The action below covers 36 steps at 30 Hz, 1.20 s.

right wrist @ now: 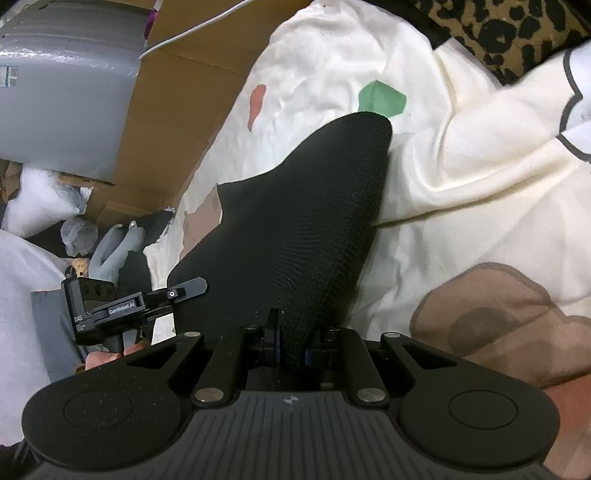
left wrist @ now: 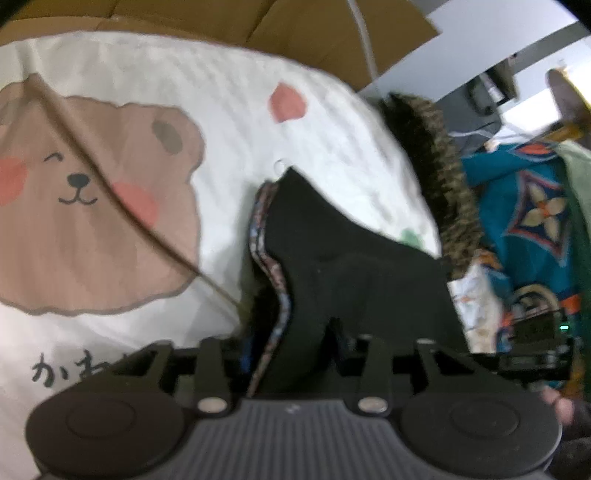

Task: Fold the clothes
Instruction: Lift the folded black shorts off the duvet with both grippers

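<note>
1. a black garment (right wrist: 295, 229) lies on a cream bedcover (right wrist: 461, 177) printed with a brown bear (left wrist: 85, 199).
2. in the right wrist view its long axis runs from the gripper at 6 o'clock up toward 1 o'clock, ending in a rounded tip beside a green patch (right wrist: 382, 98).
3. the right gripper (right wrist: 291, 347) has its fingers pressed together, pinching the garment's near end.
4. the left gripper (left wrist: 288, 354) has its fingers spread; black cloth with a patterned edge sits between them, though blur hides whether they touch it.
5. a leopard-print fabric (right wrist: 491, 26) lies at 1 o'clock.
</note>
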Each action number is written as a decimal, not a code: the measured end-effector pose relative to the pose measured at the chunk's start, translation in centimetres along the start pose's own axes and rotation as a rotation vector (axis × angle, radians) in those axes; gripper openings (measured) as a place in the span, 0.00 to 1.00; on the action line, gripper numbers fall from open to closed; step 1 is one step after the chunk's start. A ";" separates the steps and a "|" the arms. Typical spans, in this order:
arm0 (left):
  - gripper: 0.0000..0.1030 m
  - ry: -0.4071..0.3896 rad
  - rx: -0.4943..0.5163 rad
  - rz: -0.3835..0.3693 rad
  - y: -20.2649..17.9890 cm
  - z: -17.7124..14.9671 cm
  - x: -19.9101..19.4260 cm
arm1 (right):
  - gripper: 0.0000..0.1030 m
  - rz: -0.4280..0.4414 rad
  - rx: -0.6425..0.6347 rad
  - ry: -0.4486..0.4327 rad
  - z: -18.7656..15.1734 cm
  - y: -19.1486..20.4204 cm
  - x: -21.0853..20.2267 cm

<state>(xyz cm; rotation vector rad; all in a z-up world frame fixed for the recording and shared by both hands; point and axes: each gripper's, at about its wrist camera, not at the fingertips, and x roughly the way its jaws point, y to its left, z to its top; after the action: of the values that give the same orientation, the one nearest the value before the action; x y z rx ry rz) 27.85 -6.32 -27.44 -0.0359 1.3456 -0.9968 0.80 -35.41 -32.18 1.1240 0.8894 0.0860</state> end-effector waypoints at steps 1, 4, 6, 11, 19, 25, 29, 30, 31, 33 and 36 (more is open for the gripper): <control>0.63 0.011 -0.009 0.006 0.2 0.0 0.4 | 0.10 -0.007 0.008 0.007 0.0 -0.1 0.2; 0.69 0.024 -0.010 -0.015 0.8 0.6 1.1 | 0.13 -0.020 0.017 0.029 0.2 -0.4 0.5; 0.75 0.034 -0.018 -0.052 1.4 1.1 1.5 | 0.15 -0.031 0.023 0.042 0.6 -0.7 0.6; 0.54 0.075 -0.025 -0.070 1.9 1.6 1.8 | 0.23 -0.025 0.078 0.061 1.5 -1.7 2.0; 0.33 0.102 -0.035 0.015 -0.3 1.5 0.9 | 0.11 -0.107 0.042 0.114 2.1 0.0 3.4; 0.31 0.105 -0.032 0.112 -2.4 1.9 0.1 | 0.08 -0.192 -0.029 0.114 1.8 3.5 2.4; 0.30 0.085 -0.042 0.176 -3.8 2.1 -1.3 | 0.08 -0.194 -0.055 0.135 2.8 5.3 2.0; 0.30 0.080 -0.043 0.180 -4.1 2.0 -1.6 | 0.08 -0.192 -0.071 0.140 3.0 5.8 1.9; 0.30 0.075 -0.045 0.184 -4.4 2.0 -2.0 | 0.08 -0.189 -0.085 0.145 3.2 6.1 1.8; 0.30 0.063 -0.048 0.188 -5.0 2.0 -2.6 | 0.08 -0.194 -0.105 0.154 3.7 6.4 1.7; 0.29 0.040 -0.034 0.205 -6.0 1.8 -3.4 | 0.08 -0.188 -0.135 0.155 4.3 6.9 1.0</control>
<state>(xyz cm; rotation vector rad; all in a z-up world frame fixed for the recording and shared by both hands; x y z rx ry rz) 26.21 -8.79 -20.92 0.0947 1.3727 -0.8051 6.77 -34.91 -26.59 0.9124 1.1078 0.0780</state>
